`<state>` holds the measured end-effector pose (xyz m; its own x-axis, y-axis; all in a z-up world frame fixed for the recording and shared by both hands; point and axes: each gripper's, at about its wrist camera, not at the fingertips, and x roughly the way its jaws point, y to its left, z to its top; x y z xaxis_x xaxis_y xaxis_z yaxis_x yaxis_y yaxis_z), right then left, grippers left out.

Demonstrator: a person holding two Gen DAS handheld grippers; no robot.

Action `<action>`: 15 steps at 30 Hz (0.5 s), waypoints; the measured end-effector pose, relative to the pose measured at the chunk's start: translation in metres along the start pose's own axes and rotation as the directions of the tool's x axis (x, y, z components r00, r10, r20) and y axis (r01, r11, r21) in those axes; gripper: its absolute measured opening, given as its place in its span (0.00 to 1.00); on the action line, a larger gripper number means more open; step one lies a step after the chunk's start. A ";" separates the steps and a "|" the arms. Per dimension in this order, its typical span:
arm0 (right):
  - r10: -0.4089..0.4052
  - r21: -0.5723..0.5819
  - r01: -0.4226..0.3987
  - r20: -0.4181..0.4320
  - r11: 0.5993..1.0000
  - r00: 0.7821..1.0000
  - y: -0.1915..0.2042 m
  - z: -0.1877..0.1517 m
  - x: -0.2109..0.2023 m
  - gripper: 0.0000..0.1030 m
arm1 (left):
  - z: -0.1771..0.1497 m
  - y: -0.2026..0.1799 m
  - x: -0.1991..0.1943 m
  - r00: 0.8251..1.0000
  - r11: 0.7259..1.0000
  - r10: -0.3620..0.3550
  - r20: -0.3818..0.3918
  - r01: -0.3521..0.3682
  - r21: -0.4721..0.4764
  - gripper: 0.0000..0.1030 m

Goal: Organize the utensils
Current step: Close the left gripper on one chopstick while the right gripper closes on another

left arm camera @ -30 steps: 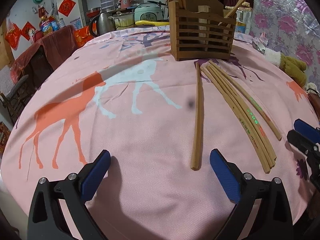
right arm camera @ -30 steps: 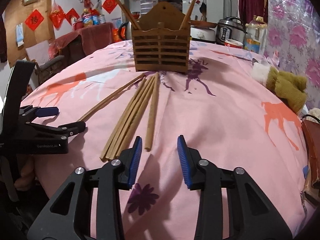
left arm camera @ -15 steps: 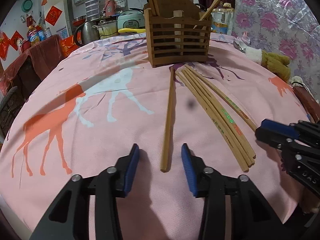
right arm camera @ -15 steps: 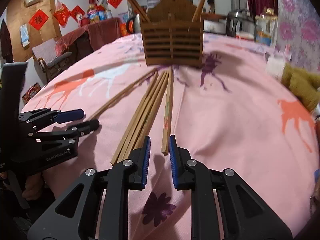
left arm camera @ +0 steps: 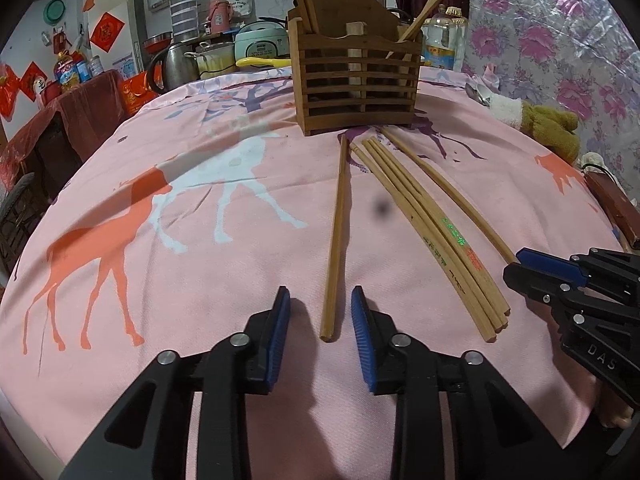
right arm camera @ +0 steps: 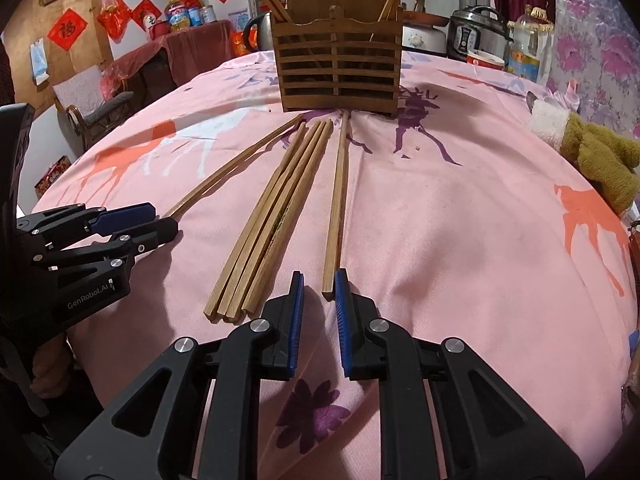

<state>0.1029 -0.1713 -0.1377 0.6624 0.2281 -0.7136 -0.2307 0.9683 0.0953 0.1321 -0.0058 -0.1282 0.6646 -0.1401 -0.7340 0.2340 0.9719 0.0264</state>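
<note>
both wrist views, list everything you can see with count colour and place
chopstick holder: one, brown slatted wood, far end of the table, a few chopsticks standing in it
loose chopsticks: six, light wood, on the cloth before the holder; one lone at left, a bundle of four, one lone at right
tablecloth: one, pink with orange, white and purple deer
glove: one, olive with white cuff, right edge of the table
rice cooker: one, silver and black, behind the table
kettle: one, steel, behind the table
left gripper: black, blue pads, jaws have just been closing around the left chopstick's end, not touching
right gripper: same, jaws have just been closing, nearly on the right chopstick's end
</note>
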 end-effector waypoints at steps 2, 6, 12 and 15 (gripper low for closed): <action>-0.010 0.004 0.010 0.005 1.000 1.000 -0.001 0.000 -0.001 0.08 | -0.001 -0.001 -0.001 1.000 1.000 -0.009 -0.004 0.009 0.008 0.07; -0.013 0.012 0.013 0.019 1.000 1.000 -0.003 -0.002 -0.003 0.06 | 0.000 -0.002 -0.005 1.000 1.000 -0.011 -0.013 0.011 0.005 0.07; -0.028 0.046 0.025 0.066 0.999 0.997 -0.010 0.004 -0.018 0.06 | 0.007 -0.005 -0.021 1.000 1.000 -0.009 0.011 0.009 0.010 0.06; -0.033 0.069 0.025 0.114 0.997 0.993 -0.016 0.013 -0.035 0.06 | 0.016 -0.006 -0.033 0.999 1.000 -0.003 0.034 0.002 0.010 0.06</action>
<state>0.0925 -0.1932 -0.1058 0.7468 0.2065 -0.6322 -0.1643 0.9784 0.1255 0.1204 -0.0102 -0.0932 0.6874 -0.1491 -0.7108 0.2430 0.9695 0.0316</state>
